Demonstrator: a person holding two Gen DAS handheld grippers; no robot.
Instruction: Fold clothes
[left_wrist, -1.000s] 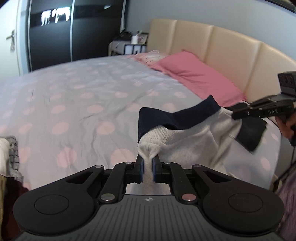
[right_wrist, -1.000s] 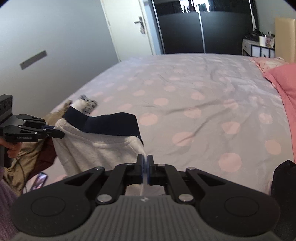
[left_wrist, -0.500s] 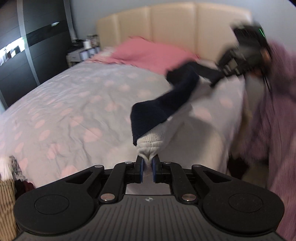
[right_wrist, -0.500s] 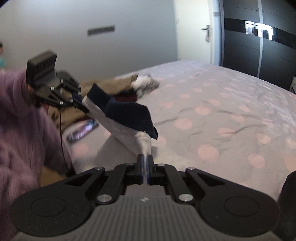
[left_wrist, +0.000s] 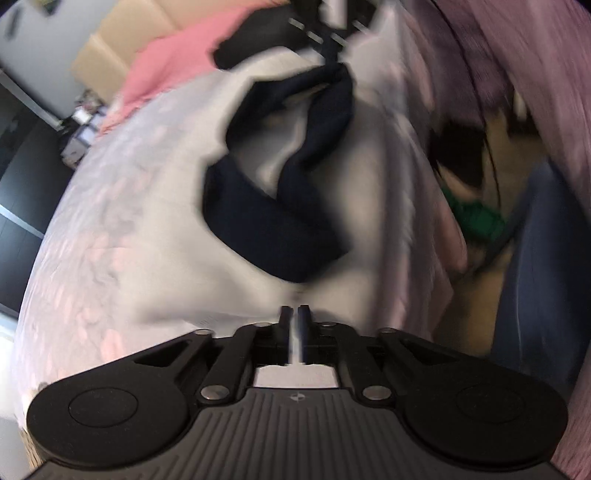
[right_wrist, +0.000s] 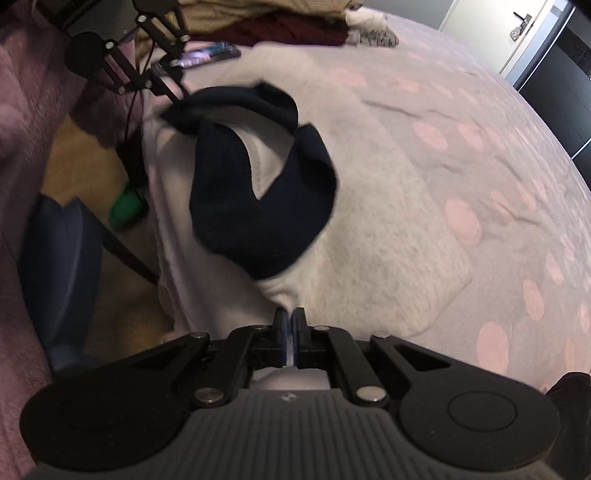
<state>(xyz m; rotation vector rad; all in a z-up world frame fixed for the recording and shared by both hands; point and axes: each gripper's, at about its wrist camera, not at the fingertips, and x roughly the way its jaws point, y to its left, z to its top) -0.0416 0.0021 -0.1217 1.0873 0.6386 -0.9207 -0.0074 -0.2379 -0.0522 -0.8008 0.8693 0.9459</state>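
- My left claw (left_wrist: 294, 314) is clamped on the sweater (left_wrist: 369, 206) hem.
- My right claw (right_wrist: 289, 317) pinches the other corner.
- Sweater's draped over the bed (right_wrist: 498, 155) edge.

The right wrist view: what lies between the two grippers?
In the right wrist view, a light grey sweatshirt with a dark navy hood spans from the right gripper to the left gripper.

Black ribbed tongs (right_wrist: 289, 319) with silver screws; fuzzy mauve sleeve (right_wrist: 22, 110).
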